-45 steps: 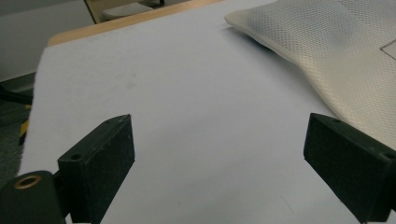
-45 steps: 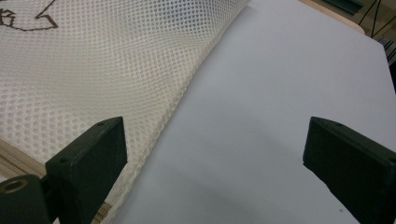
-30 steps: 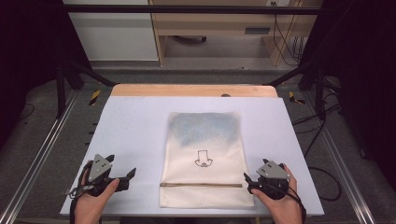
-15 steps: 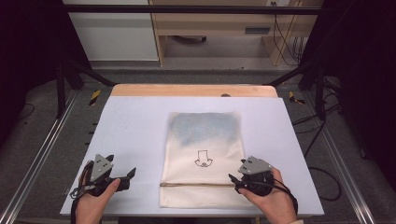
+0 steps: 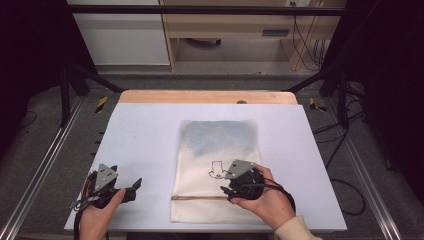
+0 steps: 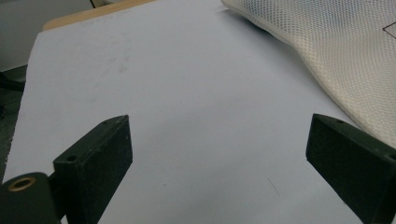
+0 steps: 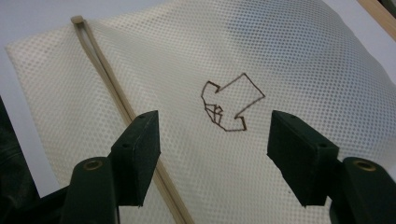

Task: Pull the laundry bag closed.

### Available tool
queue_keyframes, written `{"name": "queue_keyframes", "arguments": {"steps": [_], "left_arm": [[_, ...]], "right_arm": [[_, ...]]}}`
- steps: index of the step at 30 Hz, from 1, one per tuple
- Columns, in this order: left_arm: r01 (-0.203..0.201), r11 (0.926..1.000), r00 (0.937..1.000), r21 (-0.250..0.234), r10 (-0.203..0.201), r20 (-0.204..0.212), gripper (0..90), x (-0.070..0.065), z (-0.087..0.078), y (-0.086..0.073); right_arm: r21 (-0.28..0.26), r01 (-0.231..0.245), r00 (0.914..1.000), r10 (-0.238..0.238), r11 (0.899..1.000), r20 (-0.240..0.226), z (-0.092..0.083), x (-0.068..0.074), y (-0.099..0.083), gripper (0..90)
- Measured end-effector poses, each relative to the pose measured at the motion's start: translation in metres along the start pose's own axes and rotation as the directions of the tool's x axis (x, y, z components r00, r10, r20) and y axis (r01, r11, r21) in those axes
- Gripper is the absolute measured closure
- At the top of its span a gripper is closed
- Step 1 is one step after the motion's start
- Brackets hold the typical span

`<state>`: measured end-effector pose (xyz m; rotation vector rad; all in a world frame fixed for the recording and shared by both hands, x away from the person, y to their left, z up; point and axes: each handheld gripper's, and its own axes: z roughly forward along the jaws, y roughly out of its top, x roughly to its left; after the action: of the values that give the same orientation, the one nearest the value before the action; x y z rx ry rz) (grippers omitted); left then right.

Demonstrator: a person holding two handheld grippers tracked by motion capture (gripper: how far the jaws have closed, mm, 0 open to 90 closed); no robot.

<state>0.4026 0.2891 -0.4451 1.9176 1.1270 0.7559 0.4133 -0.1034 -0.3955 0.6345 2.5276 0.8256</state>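
Two claws, both with jaws apart. Right claw [image 5: 227, 188] hovers over mesh bag [image 5: 218, 140], above its zipper [image 7: 116, 100]. Left claw [image 5: 134, 186] sits left of bag, over white table [image 5: 145, 130]. Bag lies flat.

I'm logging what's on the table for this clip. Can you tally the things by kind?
Mesh bag, cream, with a zip strip and a drawn arrow: 1
Handheld grippers: 2, the left gripper beside the bag, the right gripper over it, both open
White table cover: 1
Total: 4
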Motion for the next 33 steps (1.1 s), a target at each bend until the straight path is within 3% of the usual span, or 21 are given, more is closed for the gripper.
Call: {"name": "queue_keyframes", "arguments": {"steps": [5,10,17,24,27,29,33], "left_arm": [[-0.004,1.0000,0.9999,0.001,0.004,-0.015,6.8,0.002,0.000,0.000],[0.011,0.9999,0.9996,0.000,-0.011,-0.025,6.6,0.007,0.000,-0.001],[0.011,0.9999,0.9995,0.005,-0.011,-0.029,6.4,0.008,0.002,-0.001],[0.011,0.9998,0.9990,0.019,-0.010,-0.043,6.4,0.012,0.004,-0.001],[0.015,0.9997,0.9988,0.019,-0.014,-0.047,6.4,0.015,0.004,-0.001],[0.023,0.9995,0.9986,0.020,-0.022,-0.048,6.4,0.017,0.005,-0.001],[0.027,0.9994,0.9986,0.021,-0.026,-0.045,6.4,0.018,0.006,-0.001]], "right_arm": [[0.020,0.030,0.9992,-0.029,0.999,-0.028,0.009,0.005,0.014,36.3],[0.048,0.078,0.9937,-0.073,0.996,-0.085,0.019,0.013,0.030,44.4],[0.073,0.127,0.9847,-0.116,0.989,-0.129,0.030,0.022,0.045,54.1],[0.097,0.178,0.9683,-0.157,0.979,-0.195,0.041,0.030,0.060,62.5],[0.096,0.197,0.9625,-0.174,0.976,-0.208,0.045,0.034,0.064,63.5],[0.095,0.218,0.9531,-0.191,0.971,-0.234,0.051,0.039,0.069,65.4],[0.093,0.232,0.9459,-0.203,0.968,-0.253,0.057,0.044,0.074,66.5]]}}
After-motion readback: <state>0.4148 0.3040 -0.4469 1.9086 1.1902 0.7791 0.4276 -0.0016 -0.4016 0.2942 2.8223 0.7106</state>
